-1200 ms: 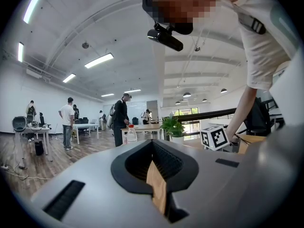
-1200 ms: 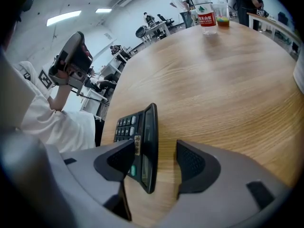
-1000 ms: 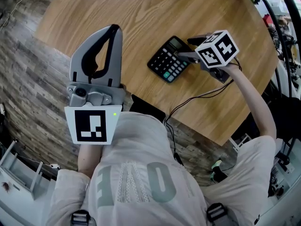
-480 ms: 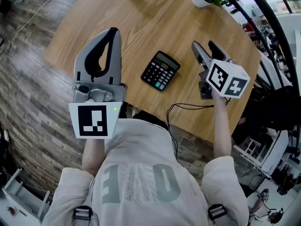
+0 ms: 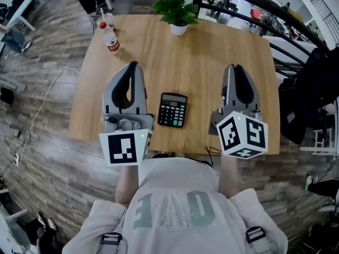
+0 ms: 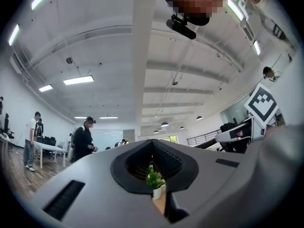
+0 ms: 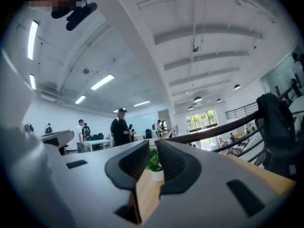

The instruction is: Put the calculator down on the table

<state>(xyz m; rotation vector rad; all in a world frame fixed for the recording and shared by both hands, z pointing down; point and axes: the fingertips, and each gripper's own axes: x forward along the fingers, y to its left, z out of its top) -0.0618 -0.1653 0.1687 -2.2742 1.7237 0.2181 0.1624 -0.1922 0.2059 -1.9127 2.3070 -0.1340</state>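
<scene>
The calculator (image 5: pixel 172 110) lies flat on the table (image 5: pixel 212 52), between the two grippers and touching neither. The left gripper (image 5: pixel 132 65) has its jaws together, empty. The right gripper (image 5: pixel 233 67) has just been closing to a narrow gap, with nothing between its jaws. Beyond the left gripper's tips is a bottle (image 5: pixel 110 38) with a red label, its print too small to read.

floor (image 5: pixel 42 142): grey wood planks | ceiling (image 6: pixel 95 46): white, strip lights (image 6: pixel 78 80) | railing (image 7: pixel 214 127): black

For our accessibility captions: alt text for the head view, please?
A black calculator lies flat on the wooden table, untouched, between the left hand-held gripper, shut, and the right hand-held gripper, empty, jaws just closed to a slit. A plant and bottle stand behind.
</scene>
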